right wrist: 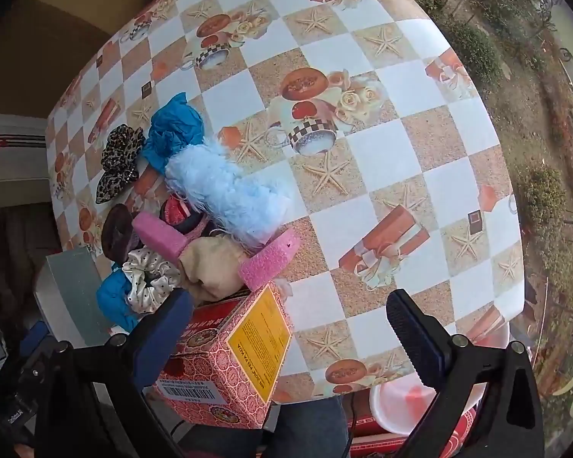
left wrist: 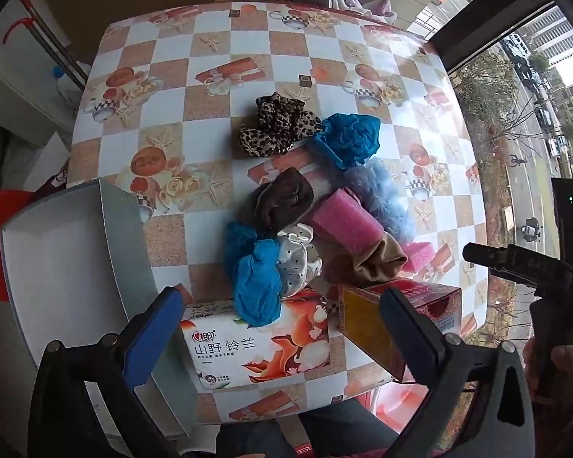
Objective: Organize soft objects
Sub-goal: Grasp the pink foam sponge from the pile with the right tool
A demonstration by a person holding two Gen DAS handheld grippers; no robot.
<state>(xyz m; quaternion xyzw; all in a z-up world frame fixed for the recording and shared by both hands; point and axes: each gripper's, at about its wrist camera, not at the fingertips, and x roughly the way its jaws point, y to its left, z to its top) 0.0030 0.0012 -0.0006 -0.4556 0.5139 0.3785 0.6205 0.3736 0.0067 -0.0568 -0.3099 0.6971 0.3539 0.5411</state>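
While both grippers hang nose-down over the near edge of the table (left wrist: 225,57), nothing is held yet. Left gripper (left wrist: 282,316) stands spread wide above the tissue pack (left wrist: 256,339), jaws empty; right gripper (right wrist: 290,324) is just as wide, straddling a corner of the red carton (right wrist: 225,362) without pinching it.

Taking the tissue pack as the landmark: the soft pile sits just beyond it. A blue cloth (left wrist: 254,278) droops onto the pack's far edge, touching a dotted scrunchie (left wrist: 300,257). Further out lie a brown scrunchie (left wrist: 280,200), a pink foam roll (left wrist: 345,223), a tan cloth (left wrist: 380,261), a fluffy blue piece (left wrist: 382,194), then a leopard scrunchie (left wrist: 277,126) and a second blue cloth (left wrist: 349,137) farthest away. An open grey box (left wrist: 76,252) stands left of the pack, seemingly the place for them.

All of it looks feather-light and limp. I'd pinch a scrunchie across its bunched ring, a cloth at its thickest fold. Satin may slip; neighbours could drag along. The foam should squash, so grip it mid-length, gently.
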